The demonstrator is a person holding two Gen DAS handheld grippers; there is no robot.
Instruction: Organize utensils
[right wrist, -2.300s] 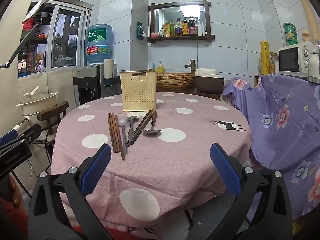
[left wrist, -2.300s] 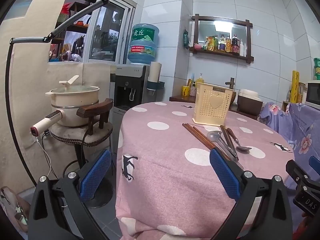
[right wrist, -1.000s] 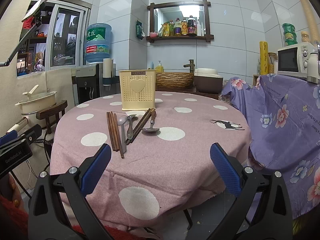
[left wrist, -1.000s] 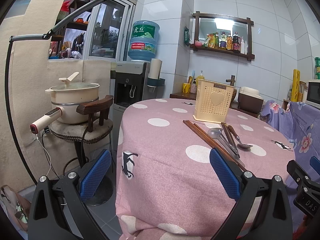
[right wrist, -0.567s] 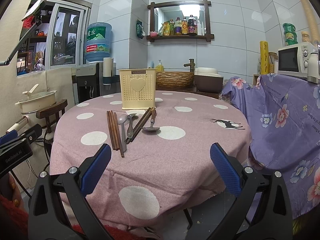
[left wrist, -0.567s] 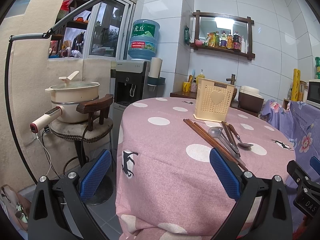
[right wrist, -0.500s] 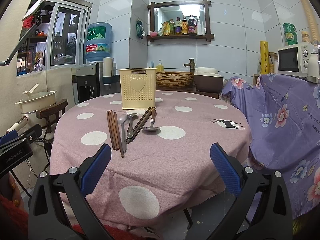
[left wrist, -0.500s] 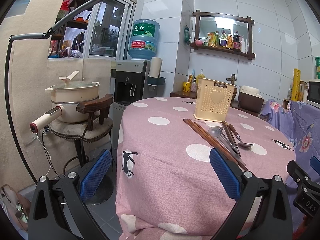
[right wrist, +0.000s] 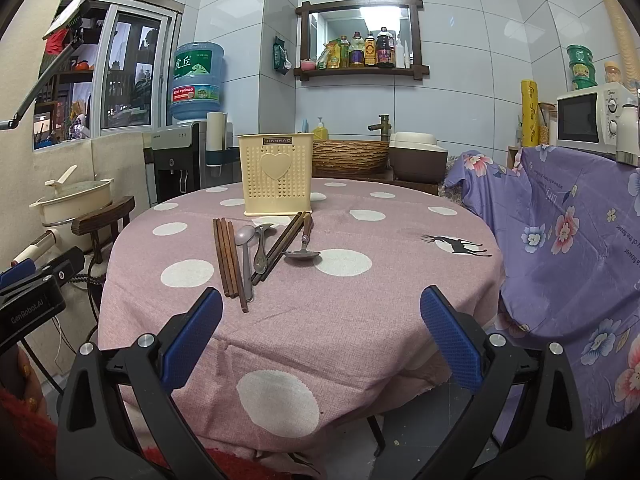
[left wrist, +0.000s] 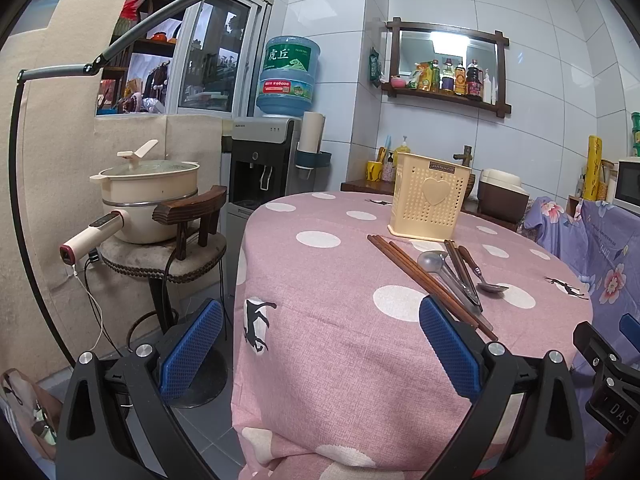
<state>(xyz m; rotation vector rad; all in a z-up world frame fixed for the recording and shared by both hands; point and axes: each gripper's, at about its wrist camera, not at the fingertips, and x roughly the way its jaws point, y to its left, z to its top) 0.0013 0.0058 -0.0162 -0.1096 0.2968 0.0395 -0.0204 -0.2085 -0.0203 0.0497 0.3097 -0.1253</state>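
A cream perforated utensil holder (right wrist: 275,174) (left wrist: 428,196) with a heart on its front stands upright at the far side of a round table under a pink polka-dot cloth (right wrist: 340,312). In front of it lie brown chopsticks (right wrist: 227,256) (left wrist: 420,276), a grey spoon (right wrist: 245,246), a small metal spoon (right wrist: 261,246), a second chopstick pair (right wrist: 282,242) and a wooden-handled spoon (right wrist: 303,250) (left wrist: 482,274). My right gripper (right wrist: 320,332) hangs open before the table's near edge, nothing between its fingers. My left gripper (left wrist: 318,344) is open at the table's left edge, also empty.
A stool with a cream pot (left wrist: 148,196) stands left of the table, and a water dispenser (left wrist: 264,160) behind it. A purple floral cloth (right wrist: 568,232) covers furniture on the right, under a microwave (right wrist: 588,118). A basket (right wrist: 348,156) and rice cooker (right wrist: 418,156) sit behind the table.
Both views have shifted only slightly over the last seconds. The utensils and the holder lie where they were, and both grippers stay open.
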